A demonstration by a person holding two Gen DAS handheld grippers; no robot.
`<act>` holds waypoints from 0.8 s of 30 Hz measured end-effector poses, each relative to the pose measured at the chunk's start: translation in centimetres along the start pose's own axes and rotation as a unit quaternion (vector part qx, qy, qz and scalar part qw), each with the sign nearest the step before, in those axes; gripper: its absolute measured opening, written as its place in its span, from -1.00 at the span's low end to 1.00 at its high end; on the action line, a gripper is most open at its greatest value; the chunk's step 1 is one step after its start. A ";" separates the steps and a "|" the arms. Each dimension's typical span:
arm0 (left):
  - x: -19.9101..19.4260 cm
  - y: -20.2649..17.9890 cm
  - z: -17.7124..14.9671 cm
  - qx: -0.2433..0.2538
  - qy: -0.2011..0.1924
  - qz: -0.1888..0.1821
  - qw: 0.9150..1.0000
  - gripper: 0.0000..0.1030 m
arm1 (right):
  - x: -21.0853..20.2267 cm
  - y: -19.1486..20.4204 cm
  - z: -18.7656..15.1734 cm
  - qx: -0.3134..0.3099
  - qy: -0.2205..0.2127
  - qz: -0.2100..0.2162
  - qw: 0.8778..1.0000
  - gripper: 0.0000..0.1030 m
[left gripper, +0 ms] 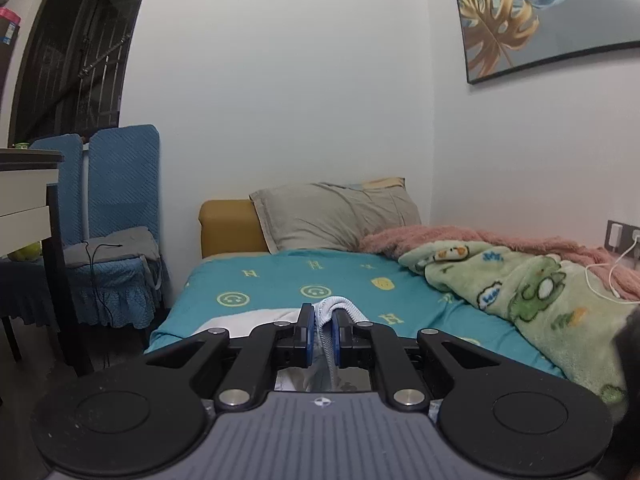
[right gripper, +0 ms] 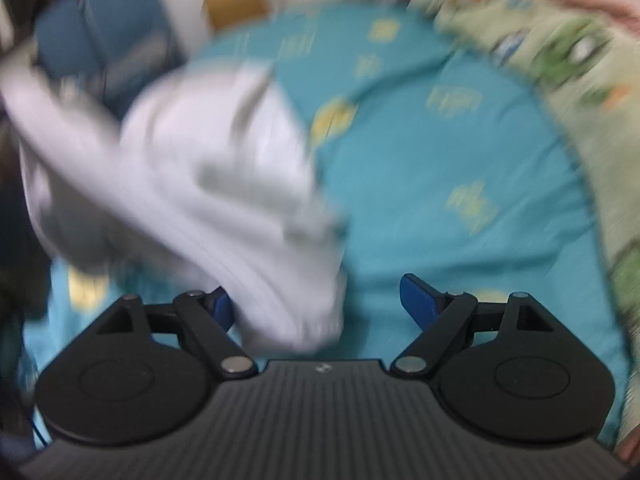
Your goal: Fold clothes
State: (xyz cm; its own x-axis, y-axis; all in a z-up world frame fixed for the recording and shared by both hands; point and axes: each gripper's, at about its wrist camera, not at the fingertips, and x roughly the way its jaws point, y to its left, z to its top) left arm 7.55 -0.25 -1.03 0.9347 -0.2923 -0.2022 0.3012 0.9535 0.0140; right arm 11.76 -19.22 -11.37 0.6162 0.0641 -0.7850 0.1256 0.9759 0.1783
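Your left gripper (left gripper: pixel 323 330) is clamped on the ribbed hem of the white cotton garment (right gripper: pixel 224 184); your right gripper (right gripper: pixel 316 308) gapes apart, gripping nothing. The garment hangs bunched near the teal patterned bedsheet's (right gripper: pixel 460 152) front-left corner, so folding looks barely begun.

Each claw (left gripper: pixel 323 330) (right gripper: pixel 320 308): black linkage arms, silver pivot screws, blue pads, ribbed grey body.

White garment (right gripper: pixel 208 184) on teal, yellow-patterned sheet (right gripper: pixel 460 184).

Left wrist view sits low, level, facing along bed (left gripper: pixel 280 280) toward pillow (left gripper: pixel 336 216) and wall. Right wrist view, blurred, tilts down close over bed (right gripper: pixel 440 180). Both share sheet, blanket (left gripper: pixel 540 292).
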 end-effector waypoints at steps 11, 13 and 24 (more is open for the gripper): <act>2.3 2.6 -1.7 -0.056 0.101 0.042 0.992 -0.80 | -2.4 -1.6 0.1 0.094 -0.139 -0.005 0.986 -0.39; 2.5 2.7 -2.1 -0.055 0.119 0.042 0.990 -0.76 | -2.0 -1.2 0.3 0.085 -0.136 0.006 0.987 -0.75; 6.3 0.4 -6.4 0.052 0.221 0.088 0.970 -0.13 | -2.9 -0.9 0.4 0.085 -0.164 0.019 0.983 -0.79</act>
State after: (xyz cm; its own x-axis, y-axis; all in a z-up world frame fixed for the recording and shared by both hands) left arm 12.32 -1.25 -8.57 0.8082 -0.0445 -0.5872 0.1842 0.9662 0.1804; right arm 10.23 -20.40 -9.04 0.8367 0.0028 -0.5476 0.2075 0.9238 0.3219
